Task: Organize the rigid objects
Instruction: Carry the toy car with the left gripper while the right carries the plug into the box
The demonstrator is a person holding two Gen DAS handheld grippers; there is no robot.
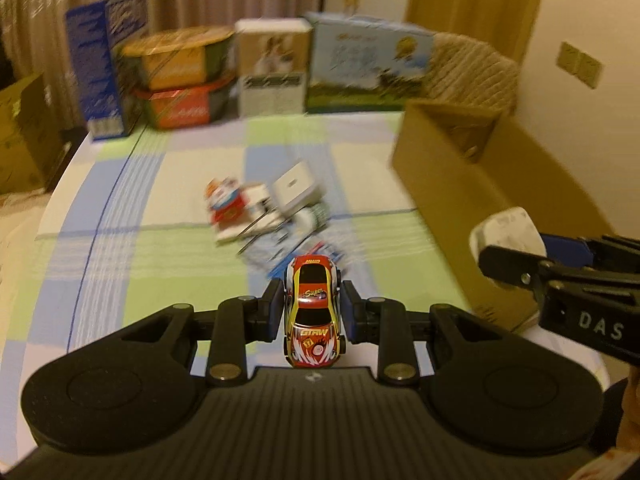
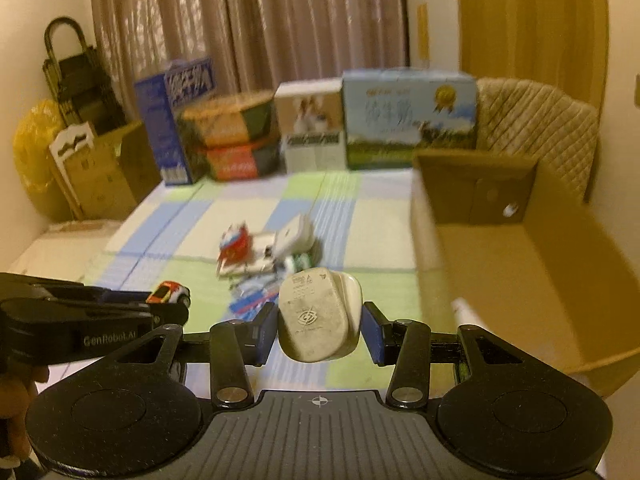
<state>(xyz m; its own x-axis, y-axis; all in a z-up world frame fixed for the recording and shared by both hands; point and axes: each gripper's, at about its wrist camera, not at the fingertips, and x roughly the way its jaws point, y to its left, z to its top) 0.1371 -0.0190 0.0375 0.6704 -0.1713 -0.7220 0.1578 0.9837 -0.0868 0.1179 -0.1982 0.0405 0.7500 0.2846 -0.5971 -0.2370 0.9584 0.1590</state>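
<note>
Item 1, toy car point(image 1: 312, 312): red and yellow racer, clamped across its sides by the left gripper point(image 1: 312, 308), nose toward the camera, clear of the tablecloth point(image 1: 120, 264).

Item 2, white plug adapter point(image 2: 318, 316): flat, rounded, printed face up, clamped by the right gripper point(image 2: 320, 330); blue pads press both its edges.

Item 3, cardboard box point(image 2: 520, 264): open top, at 2 o'clock from the adapter in the right wrist view, apparently the destination. Only one small white item shows against its far wall.

Item 4, remaining pile point(image 2: 272, 252): small packets and a white block at 12 o'clock from both loads, still on the cloth.

Handling note: judged as the carry stage. Each load should clear the near box wall before descending; release low, one at a time, so the car does not roll or strike the adapter.

Pose: both grippers point forward and downward over the table, side by side; the right one sits at 3 o'clock in the left wrist view.
</note>
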